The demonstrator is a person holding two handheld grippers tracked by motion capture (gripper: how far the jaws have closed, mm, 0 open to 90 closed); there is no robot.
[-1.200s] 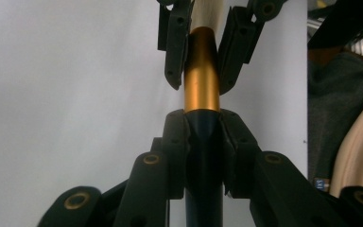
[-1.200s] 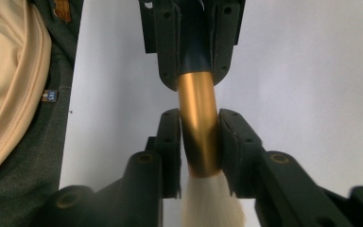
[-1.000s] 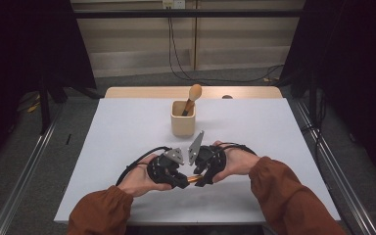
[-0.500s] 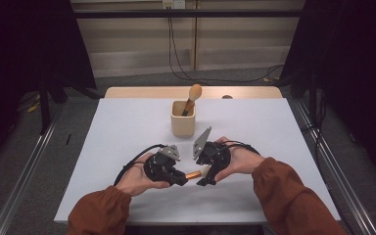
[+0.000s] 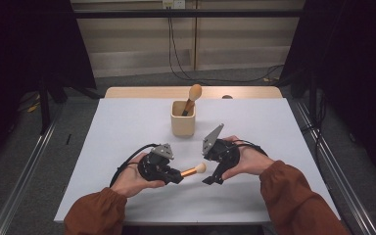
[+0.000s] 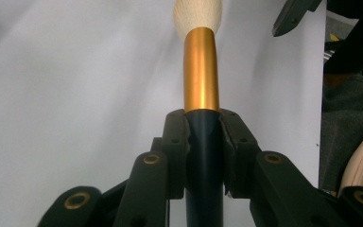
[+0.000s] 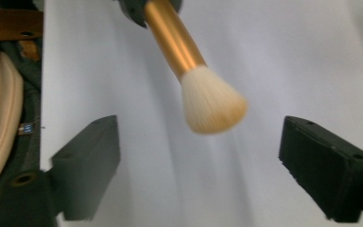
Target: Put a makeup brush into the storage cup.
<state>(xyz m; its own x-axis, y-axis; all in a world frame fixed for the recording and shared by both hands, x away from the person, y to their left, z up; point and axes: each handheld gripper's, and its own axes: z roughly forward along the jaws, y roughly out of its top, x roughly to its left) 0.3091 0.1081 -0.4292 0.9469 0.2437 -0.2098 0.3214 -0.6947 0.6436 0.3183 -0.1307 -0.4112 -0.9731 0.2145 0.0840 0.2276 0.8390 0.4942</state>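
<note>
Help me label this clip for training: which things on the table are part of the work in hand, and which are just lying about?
In use:
- gold-ferruled makeup brush with pale bristles, clamped in the left gripper
- right gripper, fingers open beside the bristles
- beige square cup

Lying about:
- second brush standing in that cup
- black cables on the floor beyond the table

Before you, a white table (image 5: 127, 127) on grey floor (image 5: 24, 161), black drapes (image 5: 24, 44) flanking a pale, perhaps panelled, wall (image 5: 137, 39).
</note>
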